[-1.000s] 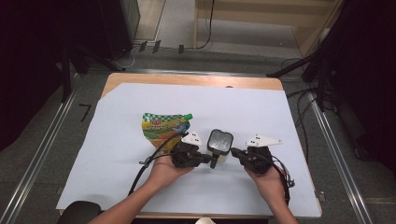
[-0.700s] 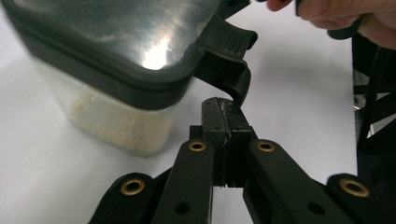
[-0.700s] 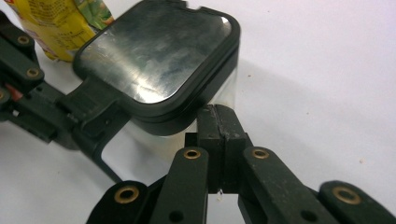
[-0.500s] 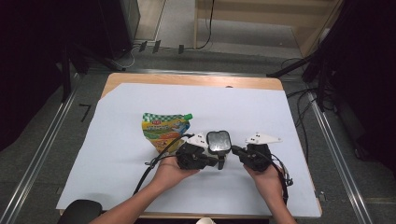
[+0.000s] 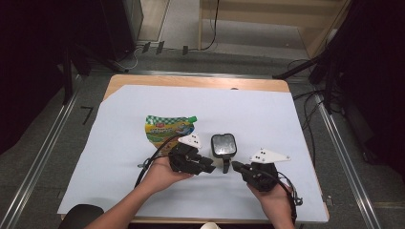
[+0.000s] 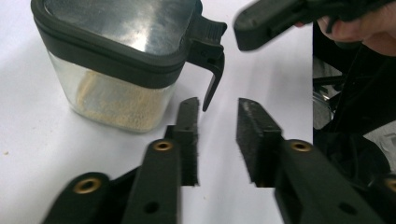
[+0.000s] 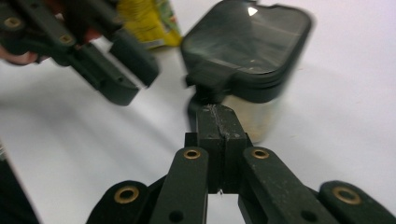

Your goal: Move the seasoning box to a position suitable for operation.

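White paper covers the wooden table point(image 5: 143, 82), and the work sits near its front edge at centre. Behind and to the left lies a green-and-yellow spouted refill pouch point(image 5: 168, 128), flat and untouched. Right of it stands the clear square seasoning jar with a black-rimmed lid point(image 5: 223, 144), partly filled with pale granules; its black handle point(image 6: 211, 70) points toward you. Your left gripper point(image 5: 208, 168) waits just left of that handle with its jaws narrowly parted and empty, as the left gripper view shows. Your right gripper point(image 7: 217, 115) has its jaws pressed together right at the handle's base; whether anything is pinched between them cannot be told, since the tips hide the contact. The step appears to be securing the jar by its handle. Keep the jar upright, approach the handle squarely so both pads bear evenly, and steady the jar body with the other gripper before lifting or opening the lid.
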Action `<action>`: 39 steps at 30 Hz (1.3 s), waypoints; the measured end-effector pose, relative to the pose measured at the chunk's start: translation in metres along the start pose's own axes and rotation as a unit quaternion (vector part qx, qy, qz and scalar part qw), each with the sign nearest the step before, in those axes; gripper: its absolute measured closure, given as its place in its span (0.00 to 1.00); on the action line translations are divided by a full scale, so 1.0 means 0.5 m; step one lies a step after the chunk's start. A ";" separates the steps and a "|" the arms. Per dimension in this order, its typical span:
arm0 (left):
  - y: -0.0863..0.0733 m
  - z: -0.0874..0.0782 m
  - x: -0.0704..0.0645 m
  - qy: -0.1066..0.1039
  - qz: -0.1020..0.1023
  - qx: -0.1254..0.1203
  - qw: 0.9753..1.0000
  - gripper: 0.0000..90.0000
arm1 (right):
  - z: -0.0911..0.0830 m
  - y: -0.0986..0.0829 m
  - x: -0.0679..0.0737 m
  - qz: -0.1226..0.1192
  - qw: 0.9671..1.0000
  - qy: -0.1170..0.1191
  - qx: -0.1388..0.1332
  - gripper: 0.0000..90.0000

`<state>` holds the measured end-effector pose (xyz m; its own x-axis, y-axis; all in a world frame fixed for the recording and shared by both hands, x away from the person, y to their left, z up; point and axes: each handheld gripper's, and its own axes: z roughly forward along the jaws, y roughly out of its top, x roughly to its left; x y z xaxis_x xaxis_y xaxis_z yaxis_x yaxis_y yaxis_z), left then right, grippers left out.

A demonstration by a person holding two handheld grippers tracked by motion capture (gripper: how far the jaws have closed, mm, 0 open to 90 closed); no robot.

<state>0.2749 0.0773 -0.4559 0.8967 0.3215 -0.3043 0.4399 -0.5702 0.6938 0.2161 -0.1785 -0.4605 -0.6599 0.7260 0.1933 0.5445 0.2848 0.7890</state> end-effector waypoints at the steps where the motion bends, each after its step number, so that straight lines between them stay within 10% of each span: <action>1: -0.001 -0.003 0.001 -0.001 0.001 0.002 1.000 0.74 | 0.001 -0.001 0.005 -0.002 1.000 0.002 0.001 1.00; 10: -0.004 -0.018 0.009 -0.012 -0.001 -0.010 1.000 0.55 | 0.033 -0.003 0.038 -0.014 1.000 0.006 0.014 1.00; 39: -0.008 -0.015 0.009 -0.001 0.018 -0.011 1.000 0.49 | 0.081 -0.011 0.044 -0.024 0.999 -0.003 0.030 1.00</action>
<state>0.2769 0.0868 -0.4552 0.9123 0.2995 -0.2792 0.4054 -0.5641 0.7193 0.2195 -0.1385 -0.4844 -0.6823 0.7149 0.1530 0.5434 0.3559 0.7603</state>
